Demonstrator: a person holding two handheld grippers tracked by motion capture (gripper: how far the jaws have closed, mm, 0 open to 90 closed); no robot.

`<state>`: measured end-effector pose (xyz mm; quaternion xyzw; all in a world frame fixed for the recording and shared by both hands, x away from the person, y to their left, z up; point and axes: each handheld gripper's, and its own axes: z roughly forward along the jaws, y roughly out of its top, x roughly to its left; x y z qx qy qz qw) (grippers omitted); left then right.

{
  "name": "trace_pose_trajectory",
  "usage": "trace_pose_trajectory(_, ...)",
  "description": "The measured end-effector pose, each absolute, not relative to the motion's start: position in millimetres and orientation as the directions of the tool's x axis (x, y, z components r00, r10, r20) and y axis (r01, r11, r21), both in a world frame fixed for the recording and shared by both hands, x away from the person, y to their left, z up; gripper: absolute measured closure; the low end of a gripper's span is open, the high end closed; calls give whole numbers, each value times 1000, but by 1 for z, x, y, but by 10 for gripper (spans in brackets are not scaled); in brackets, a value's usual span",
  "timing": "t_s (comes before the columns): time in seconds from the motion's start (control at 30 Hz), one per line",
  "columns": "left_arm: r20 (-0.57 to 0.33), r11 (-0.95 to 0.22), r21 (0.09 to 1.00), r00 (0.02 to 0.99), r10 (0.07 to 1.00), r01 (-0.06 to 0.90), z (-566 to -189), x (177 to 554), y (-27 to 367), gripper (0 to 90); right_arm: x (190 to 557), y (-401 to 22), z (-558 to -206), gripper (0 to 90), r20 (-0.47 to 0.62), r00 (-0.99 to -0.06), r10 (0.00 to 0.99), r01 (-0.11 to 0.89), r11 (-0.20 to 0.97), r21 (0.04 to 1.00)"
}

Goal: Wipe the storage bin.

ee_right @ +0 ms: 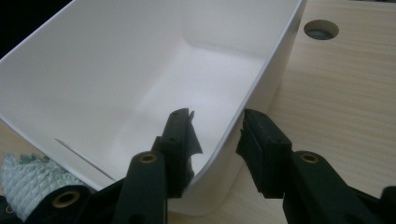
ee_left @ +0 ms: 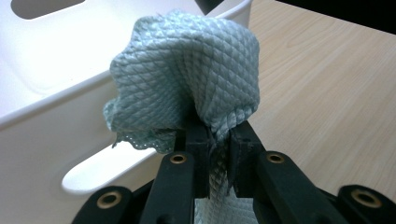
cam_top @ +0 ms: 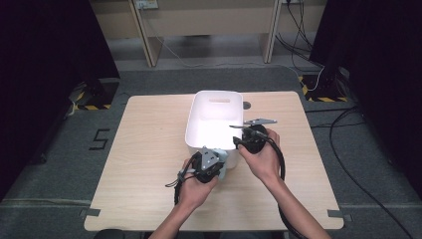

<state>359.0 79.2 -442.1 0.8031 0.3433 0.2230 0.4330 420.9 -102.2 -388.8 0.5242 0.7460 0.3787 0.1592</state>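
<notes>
Teal cloth (ee_left: 187, 79) sits pinched in the left gripper (ee_left: 215, 140) at the white bin (ee_right: 140, 70), whose corner wall the right gripper (ee_right: 217, 135) straddles with jaws apart; next, likely lifting the cloth over the rim.

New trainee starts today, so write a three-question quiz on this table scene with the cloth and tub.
1. True or false: the left gripper pinches the pale blue-green quilted cloth.
2. The right gripper straddles which part of the white plastic tub? A) a corner of its rim B) its handle slot C) its underside
3. What material is the table top?

Key: 1 true; 2 A; 3 light wood.
</notes>
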Motion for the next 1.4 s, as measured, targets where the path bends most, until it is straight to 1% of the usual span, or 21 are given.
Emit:
trace_pose_trajectory(0.43, 70, -397, 849, 671, 738, 348, -441, 358, 77, 808, 421, -102, -389, 629, 158, -400, 903, 662, 165, 731)
trace_pose_trajectory(1.4, 68, -420, 825, 672, 738, 378, -457, 364, 73, 809, 421, -102, -389, 628, 153, -402, 903, 659, 169, 733)
